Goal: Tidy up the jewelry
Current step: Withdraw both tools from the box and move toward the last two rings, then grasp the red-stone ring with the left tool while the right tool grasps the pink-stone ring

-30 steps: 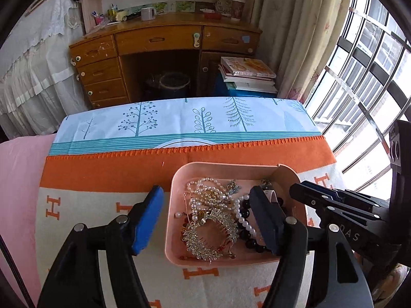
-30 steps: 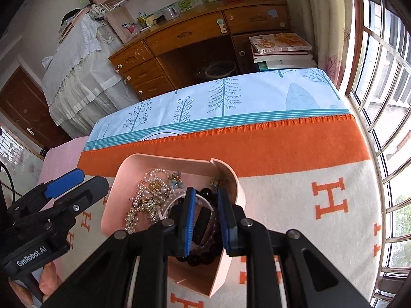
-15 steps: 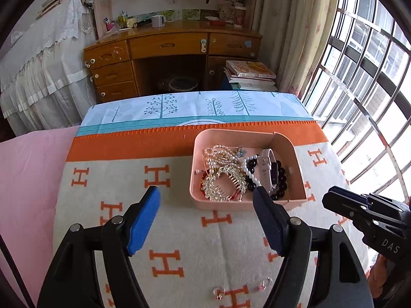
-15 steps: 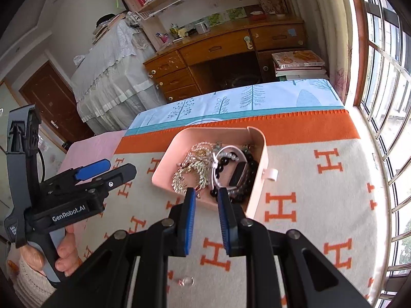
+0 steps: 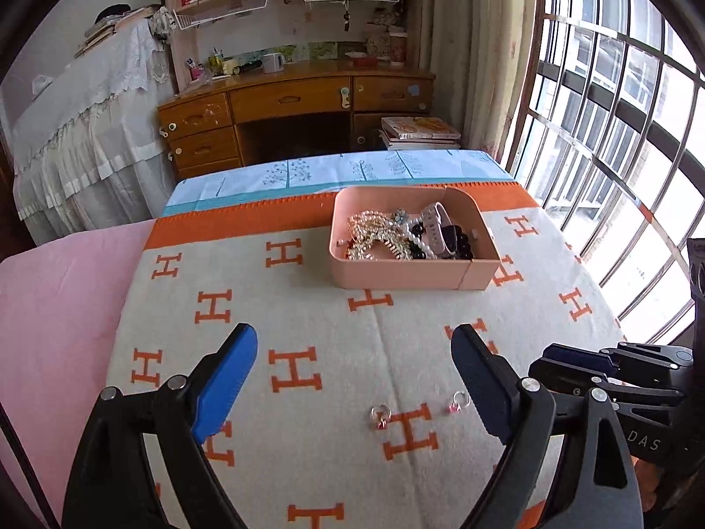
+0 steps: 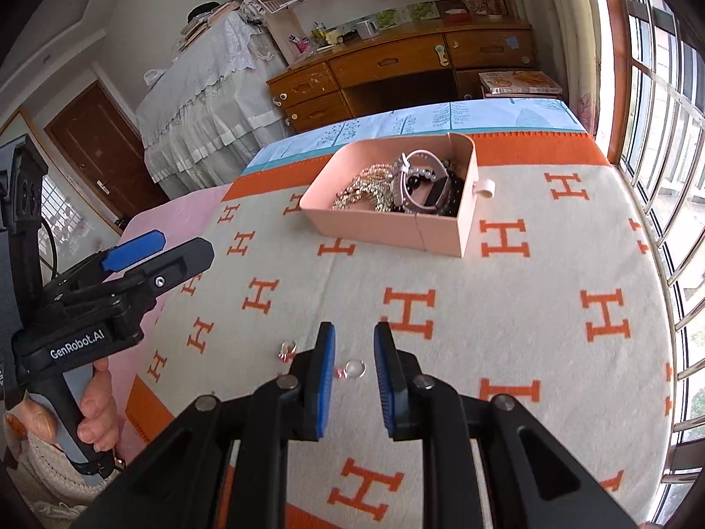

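Note:
A pink tray (image 5: pixel 410 275) (image 6: pixel 387 229) sits at the far side of the blanket, holding pearl strands, a gold comb, black beads and a pale watch (image 5: pixel 434 227). Two small rings with red stones lie near me: one (image 5: pixel 380 414) (image 6: pixel 287 349) to the left, the other (image 5: pixel 458 401) (image 6: pixel 354 369) to the right. My left gripper (image 5: pixel 352 346) is wide open and empty above the blanket. My right gripper (image 6: pixel 354 344) is slightly open and empty, its pads either side of the right ring and above it.
The cream blanket (image 5: pixel 308 308) with orange H marks covers the bed. A wooden desk (image 5: pixel 291 101) and stacked books (image 5: pixel 418 130) stand beyond the bed. A barred window (image 5: pixel 617 132) runs along the right. The left gripper shows at the left of the right wrist view (image 6: pixel 110 282).
Both grippers have pulled back from the tray toward the near side of the blanket. The right gripper left the watch in the tray and opened a little. The two rings have come into view.

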The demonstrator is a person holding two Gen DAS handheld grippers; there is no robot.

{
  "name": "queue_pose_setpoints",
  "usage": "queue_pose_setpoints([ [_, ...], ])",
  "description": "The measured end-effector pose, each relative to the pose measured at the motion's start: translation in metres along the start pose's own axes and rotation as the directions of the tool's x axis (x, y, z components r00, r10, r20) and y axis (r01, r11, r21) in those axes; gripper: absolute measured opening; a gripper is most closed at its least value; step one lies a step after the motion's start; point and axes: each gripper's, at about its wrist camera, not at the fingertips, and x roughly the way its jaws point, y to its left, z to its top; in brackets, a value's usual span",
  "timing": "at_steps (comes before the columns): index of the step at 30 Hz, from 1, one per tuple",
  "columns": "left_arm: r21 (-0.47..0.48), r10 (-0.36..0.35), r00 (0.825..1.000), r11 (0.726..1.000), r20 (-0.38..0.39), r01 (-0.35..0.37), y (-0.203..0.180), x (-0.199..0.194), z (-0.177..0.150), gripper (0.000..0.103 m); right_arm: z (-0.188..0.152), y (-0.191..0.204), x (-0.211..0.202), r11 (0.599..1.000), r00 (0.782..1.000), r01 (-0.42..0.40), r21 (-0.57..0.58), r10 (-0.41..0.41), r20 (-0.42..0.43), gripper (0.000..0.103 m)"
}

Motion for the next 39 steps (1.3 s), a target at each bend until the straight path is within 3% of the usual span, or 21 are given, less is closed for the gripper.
queue_pose_setpoints([
  [2,0.004,-0.006,1.000,1.000,-0.028,0.006,-0.002,0.008,-0.014,0.088,-0.012,0.000,0.005,1.000,1.000,0.010,-0.001,-0.010,-0.011,0.029],
  [7,-0.024,-0.024,0.993,0.999,-0.115,0.021,0.000,0.036,-0.043,0.087,-0.035,-0.001,0.021,1.000,0.999,0.026,-0.016,-0.026,-0.043,0.029],
  [11,-0.045,-0.023,0.989,0.999,-0.148,0.017,0.000,0.053,-0.060,0.077,-0.045,-0.007,0.029,1.000,0.998,0.015,0.003,-0.014,-0.063,0.029],
  [14,-0.059,-0.032,0.982,0.998,-0.186,0.021,-0.001,0.066,-0.066,0.056,-0.046,-0.012,0.031,1.000,0.998,0.002,0.017,-0.001,-0.063,0.029],
  [18,-0.078,-0.044,0.973,0.997,-0.228,0.027,-0.002,0.079,-0.070,0.046,-0.048,-0.014,0.034,1.000,0.998,-0.007,0.011,0.008,-0.061,0.029],
  [22,-0.071,-0.035,0.974,0.997,-0.224,0.020,-0.005,0.081,-0.070,0.038,-0.051,-0.010,0.037,1.000,0.998,-0.013,-0.012,0.012,-0.066,0.029],
  [25,-0.058,-0.027,0.974,0.998,-0.225,0.014,-0.009,0.081,-0.069,0.020,-0.052,-0.008,0.038,0.999,0.998,-0.024,-0.027,0.022,-0.065,0.029],
  [29,-0.069,-0.041,0.974,0.997,-0.225,0.026,-0.009,0.081,-0.068,0.010,-0.052,-0.005,0.040,0.999,0.997,-0.035,-0.039,0.033,-0.067,0.029],
  [39,-0.102,-0.091,0.977,0.992,-0.192,0.072,-0.004,0.074,-0.070,0.007,-0.049,0.002,0.053,0.997,0.994,-0.058,-0.043,0.053,-0.099,0.030],
])
